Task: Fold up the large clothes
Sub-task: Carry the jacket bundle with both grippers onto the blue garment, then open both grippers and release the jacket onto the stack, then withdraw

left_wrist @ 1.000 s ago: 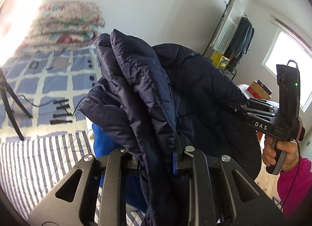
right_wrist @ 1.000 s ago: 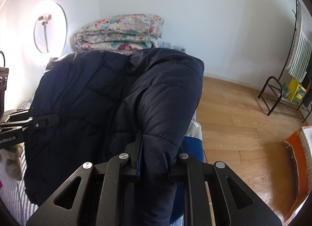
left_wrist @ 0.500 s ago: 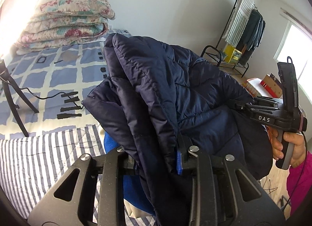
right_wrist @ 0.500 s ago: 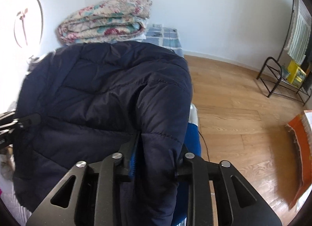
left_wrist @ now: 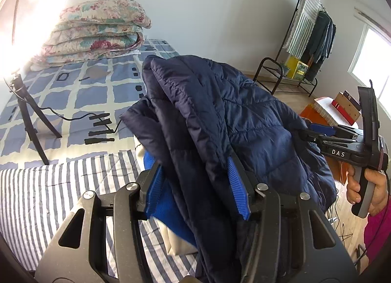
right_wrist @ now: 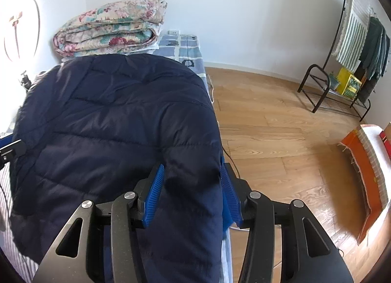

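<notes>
Fingers first: your left gripper [left_wrist: 195,190] is spreading its ribbed blue pads [left_wrist: 235,191], and the folded edge of the dark navy quilted puffer jacket [left_wrist: 220,112] runs between them, slack, no longer pinched. Same story on your right gripper [right_wrist: 191,196]: jaws opening, the jacket's other folded edge lying loose in the gap, pads off the fabric by the look of it.

The jacket itself is bundled in a fold and draped over a bright blue garment [left_wrist: 168,212] with something cream beneath it, at the foot of the bed with the blue-and-white striped cover [left_wrist: 44,197].

Now the danger. That slick padded shell may spring open or slide off the pile towards the wooden floor [right_wrist: 281,136], since its right side hangs right at the mattress edge. Pull back carelessly and a pad could snag the fabric and drag the fold apart.

Room to move: open floor on your right, striped cover free on your left. Mind the black tripod [left_wrist: 29,114] and its cable on the blue checked sheet [left_wrist: 80,92] beyond.
</notes>
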